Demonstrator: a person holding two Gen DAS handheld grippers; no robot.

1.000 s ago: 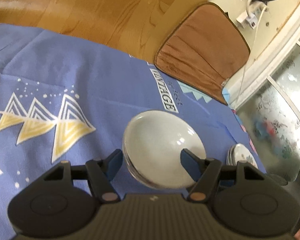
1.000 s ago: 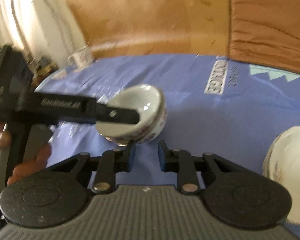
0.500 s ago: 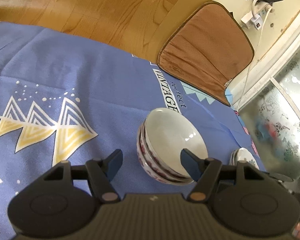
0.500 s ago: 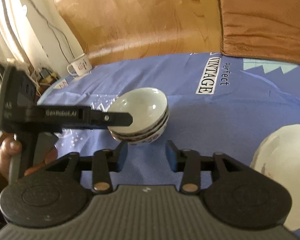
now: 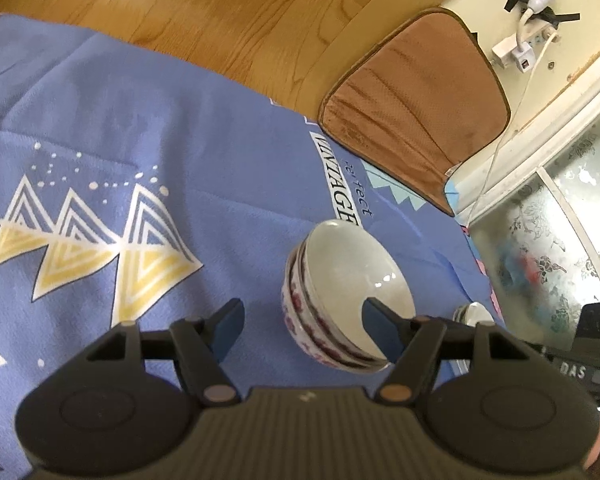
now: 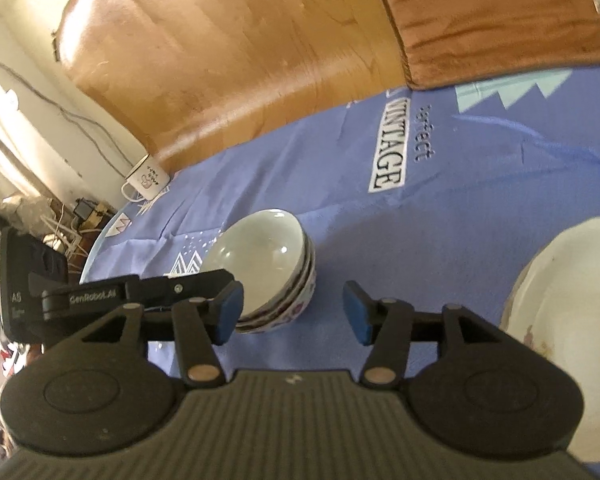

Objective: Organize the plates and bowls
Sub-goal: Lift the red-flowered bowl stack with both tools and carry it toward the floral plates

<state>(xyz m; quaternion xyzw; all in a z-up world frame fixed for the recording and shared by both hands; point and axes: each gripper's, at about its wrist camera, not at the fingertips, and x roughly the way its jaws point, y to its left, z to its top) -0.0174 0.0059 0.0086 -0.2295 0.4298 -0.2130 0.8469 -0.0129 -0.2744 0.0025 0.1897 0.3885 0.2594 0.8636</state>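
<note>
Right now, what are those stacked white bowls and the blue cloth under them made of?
The stacked white bowls with red patterns look like glazed ceramic: glossy, with bright glints inside. The blue patterned cloth looks like soft woven fabric: matte, creased, printed with triangles and letters.

The left claw (image 5: 302, 326) is held open and tilted downward, its two blue-tipped fingers (image 5: 230, 320) wide apart, and nothing is pressed between them. The right claw (image 6: 294, 314) also points downward; its jaws have just been opening and now stand apart with nothing gripped. In the right wrist view, the left claw reaches in from the left side.
</note>
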